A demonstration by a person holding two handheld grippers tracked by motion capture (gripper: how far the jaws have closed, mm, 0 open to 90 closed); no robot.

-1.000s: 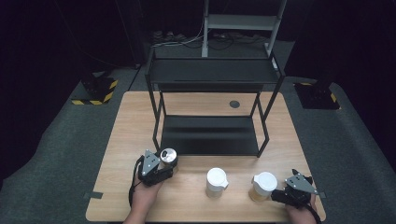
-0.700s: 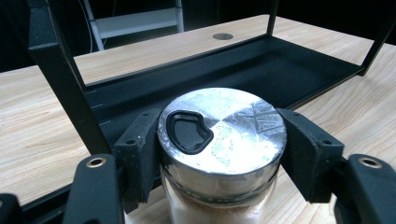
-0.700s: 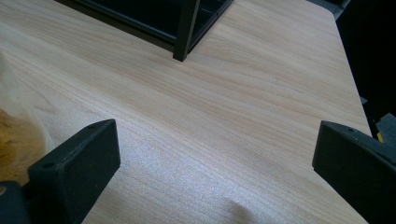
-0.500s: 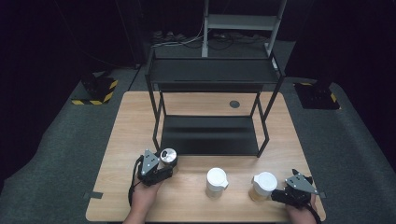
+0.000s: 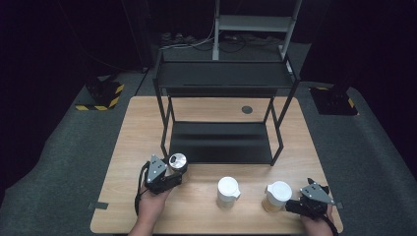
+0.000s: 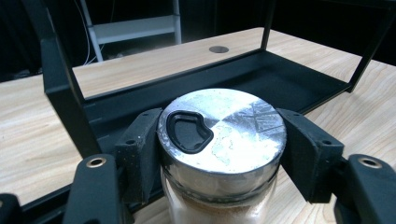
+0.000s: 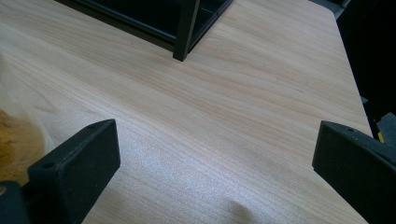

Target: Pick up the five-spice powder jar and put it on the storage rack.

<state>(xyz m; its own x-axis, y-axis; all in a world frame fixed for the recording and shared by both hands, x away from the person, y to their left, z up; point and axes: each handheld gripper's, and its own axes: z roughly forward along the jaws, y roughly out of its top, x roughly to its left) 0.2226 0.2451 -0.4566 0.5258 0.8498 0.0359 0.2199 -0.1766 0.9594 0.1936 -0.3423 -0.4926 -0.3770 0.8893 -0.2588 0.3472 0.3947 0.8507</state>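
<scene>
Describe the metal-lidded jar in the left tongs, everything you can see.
The jar is clear glass with a round, brushed silver lid that has a dark kidney-shaped pour opening toward its left. Pale brownish powder shows through the glass below the lid. It stands upright, gripped just under the lid by the left tongs, a black pad pressing each side. It sits at the near left corner of the black rack, over the wooden table; whether its base touches the table is hidden.

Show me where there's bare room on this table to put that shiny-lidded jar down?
The lower shelf of the black rack lies bare, as does its top shelf. Bare wood runs between the rack and the table's left edge, and behind the rack. The front strip is crowded: silver-lidded jar, two white-lidded jars.
</scene>
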